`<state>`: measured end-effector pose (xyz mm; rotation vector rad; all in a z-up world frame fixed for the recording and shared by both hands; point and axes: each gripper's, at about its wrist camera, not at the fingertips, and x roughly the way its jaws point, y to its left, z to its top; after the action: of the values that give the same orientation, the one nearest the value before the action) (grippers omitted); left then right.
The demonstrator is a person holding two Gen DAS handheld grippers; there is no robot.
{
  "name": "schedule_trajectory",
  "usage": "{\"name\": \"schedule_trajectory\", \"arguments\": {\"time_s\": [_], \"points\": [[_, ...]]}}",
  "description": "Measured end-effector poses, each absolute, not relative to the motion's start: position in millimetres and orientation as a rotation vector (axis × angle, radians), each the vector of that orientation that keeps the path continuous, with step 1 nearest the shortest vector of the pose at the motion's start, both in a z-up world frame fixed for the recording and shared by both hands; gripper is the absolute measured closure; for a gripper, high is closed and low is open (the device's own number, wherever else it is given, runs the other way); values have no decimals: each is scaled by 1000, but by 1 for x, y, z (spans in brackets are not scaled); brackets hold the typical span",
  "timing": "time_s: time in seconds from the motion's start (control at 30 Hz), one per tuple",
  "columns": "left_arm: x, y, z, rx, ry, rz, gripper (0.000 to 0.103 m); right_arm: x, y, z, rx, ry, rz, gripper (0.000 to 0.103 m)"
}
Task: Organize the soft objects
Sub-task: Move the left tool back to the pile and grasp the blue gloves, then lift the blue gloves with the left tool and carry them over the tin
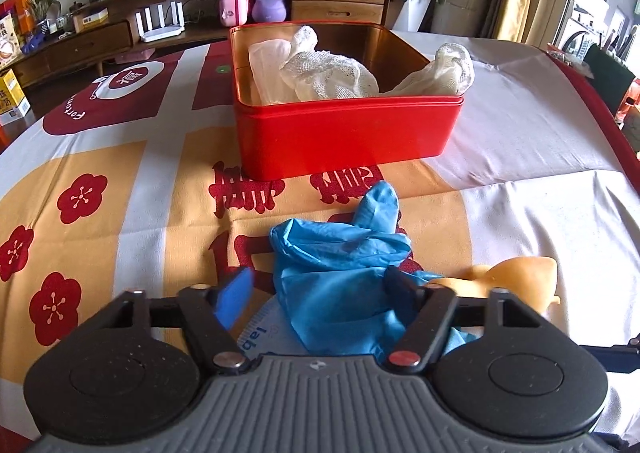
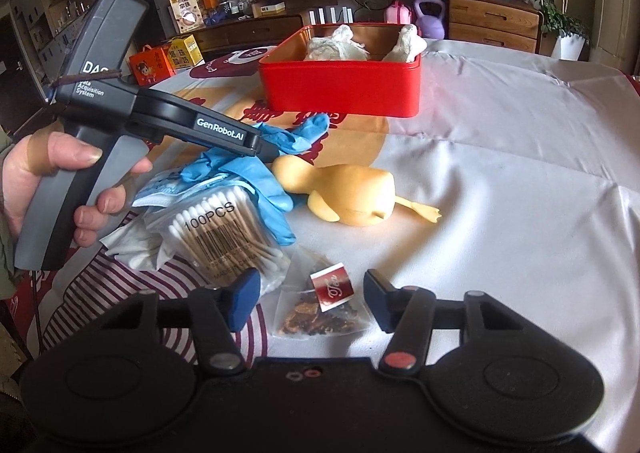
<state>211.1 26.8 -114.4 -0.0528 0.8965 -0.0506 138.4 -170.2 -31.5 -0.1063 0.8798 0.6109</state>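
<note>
Tea bag (image 2: 320, 305): nearest the right wrist camera, a clear pyramid sachet with a red tag, lying on the table (image 2: 500, 181) between the fingers of the right claw (image 2: 310, 299), touched by neither.
Right claw: jaws spread wide, holding nothing.
Left claw (image 1: 320, 287): jaws wide apart, one on each side of the blue glove (image 1: 340, 253); the right finger appears to touch the glove's edge, the left finger stands clear; nothing clamped.
Blue glove: crumpled on the table directly ahead of the left claw and partly between its fingers, its fingertips pointing toward the red tin (image 1: 348, 133).
Yellow duck toy (image 2: 352, 193): on its side just right of the glove, near the left claw's right finger.
Cotton swab pack (image 2: 224, 237): marked 100PCS, resting on white tissue and a face mask beside the glove, just ahead of the right claw's left finger.
Red tin: open, farther back on the table, well apart from both claws, with white mesh cloths (image 1: 328, 69) inside.
Left hand (image 2: 52, 189): wrapped around the left claw's handle.
</note>
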Motion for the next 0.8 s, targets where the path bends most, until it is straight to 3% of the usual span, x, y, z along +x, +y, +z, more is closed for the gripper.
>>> {"name": "schedule_trajectory", "arguments": {"time_s": [0.17, 0.5, 0.8], "points": [[209, 24, -113, -51, 892, -71, 64, 136, -172, -29, -101, 881, 607, 66], [204, 25, -102, -75, 870, -72, 91, 138, -187, -26, -28, 881, 573, 91], [194, 29, -78, -122, 832, -89, 97, 133, -199, -4, 25, 839, 541, 92]]}}
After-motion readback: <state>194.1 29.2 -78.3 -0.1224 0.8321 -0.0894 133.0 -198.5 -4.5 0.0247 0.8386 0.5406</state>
